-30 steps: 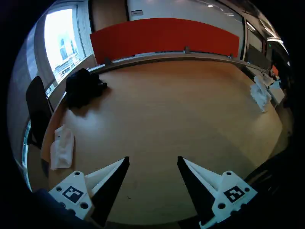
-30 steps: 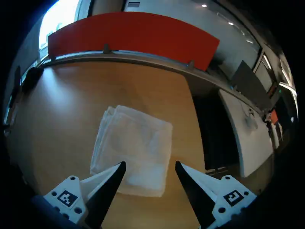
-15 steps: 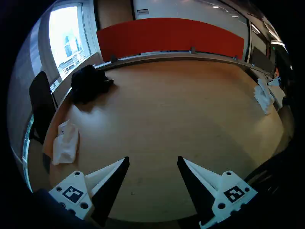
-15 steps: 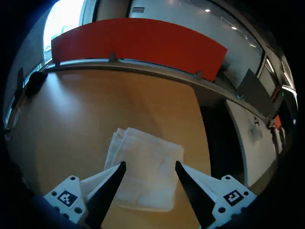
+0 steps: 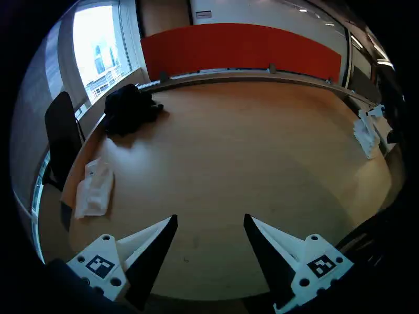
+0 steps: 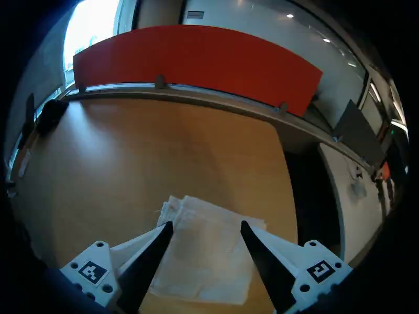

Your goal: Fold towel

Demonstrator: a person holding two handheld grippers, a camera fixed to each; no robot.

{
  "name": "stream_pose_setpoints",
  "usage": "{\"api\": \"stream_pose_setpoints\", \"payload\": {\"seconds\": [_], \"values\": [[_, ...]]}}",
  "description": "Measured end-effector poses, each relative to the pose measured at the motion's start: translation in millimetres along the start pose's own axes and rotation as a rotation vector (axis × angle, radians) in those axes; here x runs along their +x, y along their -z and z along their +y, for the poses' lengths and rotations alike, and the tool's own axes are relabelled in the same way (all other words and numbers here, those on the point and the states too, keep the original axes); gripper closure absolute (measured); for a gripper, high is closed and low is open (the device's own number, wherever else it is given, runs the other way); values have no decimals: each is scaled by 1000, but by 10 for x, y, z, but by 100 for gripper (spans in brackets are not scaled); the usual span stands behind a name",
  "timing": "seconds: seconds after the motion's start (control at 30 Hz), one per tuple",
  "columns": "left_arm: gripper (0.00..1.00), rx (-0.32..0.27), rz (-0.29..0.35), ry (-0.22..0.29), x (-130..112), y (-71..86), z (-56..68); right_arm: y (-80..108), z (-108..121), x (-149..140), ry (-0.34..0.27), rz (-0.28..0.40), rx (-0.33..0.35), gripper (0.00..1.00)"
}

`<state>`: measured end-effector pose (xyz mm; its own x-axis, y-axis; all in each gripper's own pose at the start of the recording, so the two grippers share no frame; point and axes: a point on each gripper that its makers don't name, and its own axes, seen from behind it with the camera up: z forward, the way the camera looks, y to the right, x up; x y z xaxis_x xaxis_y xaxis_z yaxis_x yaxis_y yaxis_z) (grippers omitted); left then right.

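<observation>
We log:
- Right gripper [image 6: 206,222]: fingers spread, nothing pinched.
- Folded white towel [image 6: 209,261]: flat on wooden table [image 6: 131,157] near its right edge, seen between right fingers.
- Left gripper [image 5: 210,215]: fingers spread, over table middle.

No legible text anywhere; a small wall sign [image 5: 205,14], possibly lettered, too blurred.

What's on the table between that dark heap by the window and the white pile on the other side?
Nothing. In the left gripper view, the wooden table between the dark heap and the white pile is bare.
</observation>
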<state>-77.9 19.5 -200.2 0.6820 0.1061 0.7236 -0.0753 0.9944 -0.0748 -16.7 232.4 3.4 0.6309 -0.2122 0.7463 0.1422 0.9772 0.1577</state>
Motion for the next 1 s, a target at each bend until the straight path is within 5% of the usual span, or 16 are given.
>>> {"api": "stream_pose_setpoints", "payload": {"seconds": [0.5,1.0], "values": [[6,23,-19,-1,-73,57,-46,-262,-125,-305,6,-65,40,0],[6,21,-14,-7,-36,46,-12,-259,-160,-323,-2,-60,53,0]]}}
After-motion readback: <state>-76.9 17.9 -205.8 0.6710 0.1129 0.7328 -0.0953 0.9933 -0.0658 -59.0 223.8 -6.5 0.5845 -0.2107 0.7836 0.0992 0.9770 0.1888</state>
